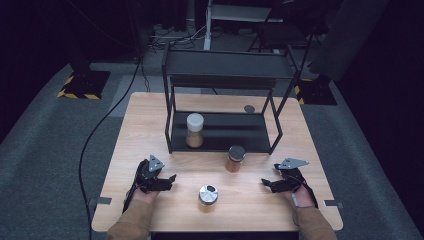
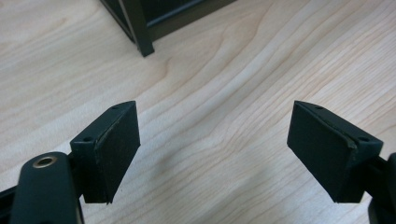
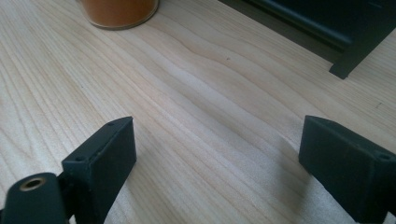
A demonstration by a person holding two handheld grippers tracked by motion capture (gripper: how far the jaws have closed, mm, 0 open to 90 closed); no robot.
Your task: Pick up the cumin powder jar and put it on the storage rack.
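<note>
A pale wooden worktop (image 1: 150,130) fills the middle of the high view, and a black two-tier metal rack (image 1: 222,107) stands on its far half. On the rack's lower shelf, toward the left, stands a white-lidded jar (image 1: 194,130) of tan powder. Just in front of the rack, slightly right of centre, a dark-lidded jar (image 1: 234,158) of orange spice stands upright on the worktop. Nearer the person, at the centre, a silver-capped jar (image 1: 208,195) stands upright, well apart from the rack. The left gripper (image 1: 167,182) rests low at the near left, pointing inward toward that silver-capped jar; the right gripper (image 1: 268,185) rests at the near right, also pointing inward. The silver-capped jar lies between the two, and the left gripper looks the nearer, with only a short stretch of bare wood between its tips and the jar. The right gripper sits farther from it, and is about as far from the dark-lidded jar, which lies ahead and to its left. In the left gripper view the jaws stand apart over bare wood with nothing between them, a rack leg (image 2: 140,35) at the top. In the right gripper view the jaws also stand wide and empty, the orange base of the dark-lidded jar (image 3: 119,11) at the top left. All the jars stand upright, so a sideways approach at mid-height would likely suit.
</note>
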